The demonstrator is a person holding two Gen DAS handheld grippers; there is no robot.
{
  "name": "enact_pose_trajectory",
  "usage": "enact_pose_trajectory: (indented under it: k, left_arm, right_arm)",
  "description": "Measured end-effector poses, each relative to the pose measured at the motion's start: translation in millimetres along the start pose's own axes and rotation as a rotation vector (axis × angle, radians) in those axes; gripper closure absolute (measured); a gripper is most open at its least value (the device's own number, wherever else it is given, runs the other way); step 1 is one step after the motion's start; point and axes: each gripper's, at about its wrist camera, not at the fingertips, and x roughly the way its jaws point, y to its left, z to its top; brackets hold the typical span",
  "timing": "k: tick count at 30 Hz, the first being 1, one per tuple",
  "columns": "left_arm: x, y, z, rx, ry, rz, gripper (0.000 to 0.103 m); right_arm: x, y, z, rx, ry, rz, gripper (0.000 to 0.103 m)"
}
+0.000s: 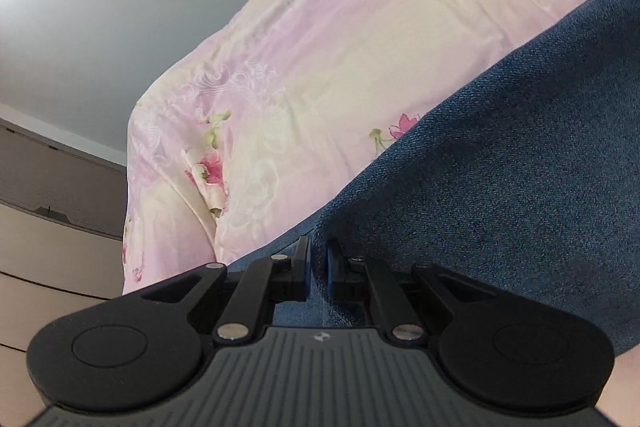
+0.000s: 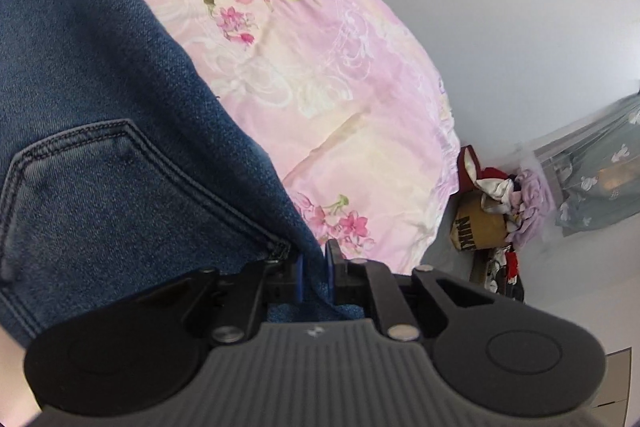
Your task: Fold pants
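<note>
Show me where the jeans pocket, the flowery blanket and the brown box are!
jeans pocket [image 2: 100, 187]: right wrist view, on the stitched pocket's middle.
flowery blanket [image 2: 320, 87]: right wrist view, on its pink top surface.
brown box [image 2: 478, 227]: right wrist view, on its printed side.

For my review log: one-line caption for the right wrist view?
Right gripper shut on jeans beside the back pocket, over floral bedding.

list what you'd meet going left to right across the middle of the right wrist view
blue denim pants with a stitched back pocket → pink floral bedsheet → brown cardboard Nike box under a pile of clothes → grey patterned curtain
</note>
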Motion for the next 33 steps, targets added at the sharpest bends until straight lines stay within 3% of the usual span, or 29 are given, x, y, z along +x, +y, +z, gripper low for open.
enact_pose_trajectory:
  k: [4,10,17,21,24,26,29,31,33]
  left_arm:
    - [38,-24,8,0.06,0.029,0.021,0.095]
    - [71,-39,12,0.034,0.042,0.007,0.094]
    - [61,-18,25,-0.064,-0.035,0.001,0.095]
    - [77,-13,39,-0.124,0.007,-0.033,0.095]
    - [93,-29,41,-0.087,0.042,-0.023,0.095]
    - [94,-44,38,-0.005,0.032,0.027,0.092]
    - [81,-51,27,0.064,-0.039,0.09,0.077]
    - [67,-43,22,0.029,-0.084,0.093,0.048]
    - [48,-27,17,-0.066,-0.132,0.066,0.046]
  right_arm:
    - [40,6,12,-0.01,0.023,0.019,0.097]
    - [82,10,24,-0.01,0.083,0.081,0.097]
    - [83,-1,25,0.017,0.122,0.116,0.097]
    - [81,-6,24,0.074,0.133,0.106,0.096]
    - [86,2,25,0.081,0.145,0.074,0.095]
    - [83,7,25,0.042,0.143,0.056,0.095]
    - [70,-4,22,0.084,0.134,0.05,0.084]
    - [54,-16,18,0.158,0.119,0.016,0.048]
    - [33,-26,11,0.246,0.07,0.025,0.039]
